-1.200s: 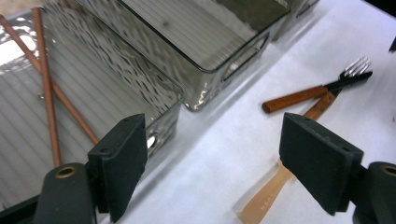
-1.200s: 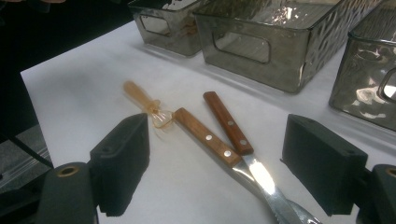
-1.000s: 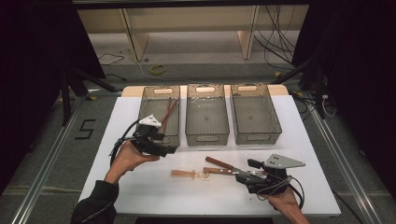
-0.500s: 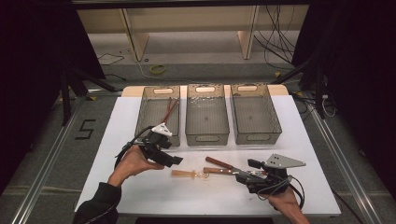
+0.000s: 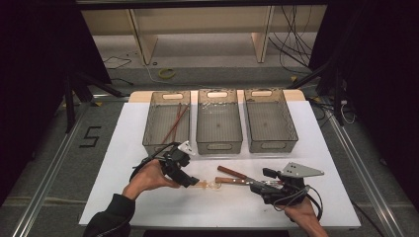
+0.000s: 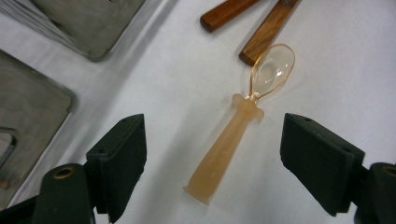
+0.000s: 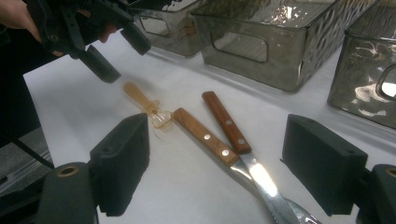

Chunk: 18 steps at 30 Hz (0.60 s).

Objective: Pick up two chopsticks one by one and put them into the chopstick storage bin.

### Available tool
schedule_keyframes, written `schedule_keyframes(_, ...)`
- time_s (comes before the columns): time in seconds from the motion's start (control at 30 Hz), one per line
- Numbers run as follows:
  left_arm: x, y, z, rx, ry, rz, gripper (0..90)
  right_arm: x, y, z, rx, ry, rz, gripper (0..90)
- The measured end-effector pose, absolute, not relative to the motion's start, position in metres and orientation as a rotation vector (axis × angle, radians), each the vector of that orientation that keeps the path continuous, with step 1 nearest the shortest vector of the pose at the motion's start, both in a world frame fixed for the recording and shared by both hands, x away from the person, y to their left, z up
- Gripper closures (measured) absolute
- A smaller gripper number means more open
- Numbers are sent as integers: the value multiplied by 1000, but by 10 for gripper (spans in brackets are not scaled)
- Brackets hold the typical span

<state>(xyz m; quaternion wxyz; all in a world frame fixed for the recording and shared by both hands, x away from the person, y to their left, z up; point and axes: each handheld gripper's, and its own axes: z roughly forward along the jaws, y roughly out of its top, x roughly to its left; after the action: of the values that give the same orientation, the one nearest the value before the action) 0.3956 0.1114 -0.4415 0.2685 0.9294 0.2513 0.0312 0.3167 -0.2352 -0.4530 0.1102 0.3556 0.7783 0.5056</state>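
Smoky left bin (image 5: 166, 123) holds chopsticks (image 5: 174, 123); other bins bare; both grippers' jaws apart.

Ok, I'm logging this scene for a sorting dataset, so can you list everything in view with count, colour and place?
spoon: one, translucent amber, on the white table between the two claws
wooden-handled utensils: two, brown handles with steel blades, lying side by side right of the spoon
bins: three, clear grey, in a row at the far side of the table
chopsticks: a reddish-brown pair, inside the leftmost bin
table: one, white top
cables: several, dark, on the floor beyond the table
left claw: one, black, jaws open either side of the spoon's handle, not touching it
right claw: one, black, jaws open near the utensils' blades
hands: two, one holding each claw
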Motion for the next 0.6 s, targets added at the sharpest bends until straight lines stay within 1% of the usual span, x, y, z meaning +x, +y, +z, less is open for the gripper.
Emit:
schedule_keyframes(0.4, 392, 102, -453, 2596, 641, 74, 252, 316, -234, -452, 1044, 2290, 1483, 239)
schedule_keyframes(0.6, 393, 98, -460, 2644, 634, 74, 281, 316, -235, -452, 1044, 2287, 1483, 240)
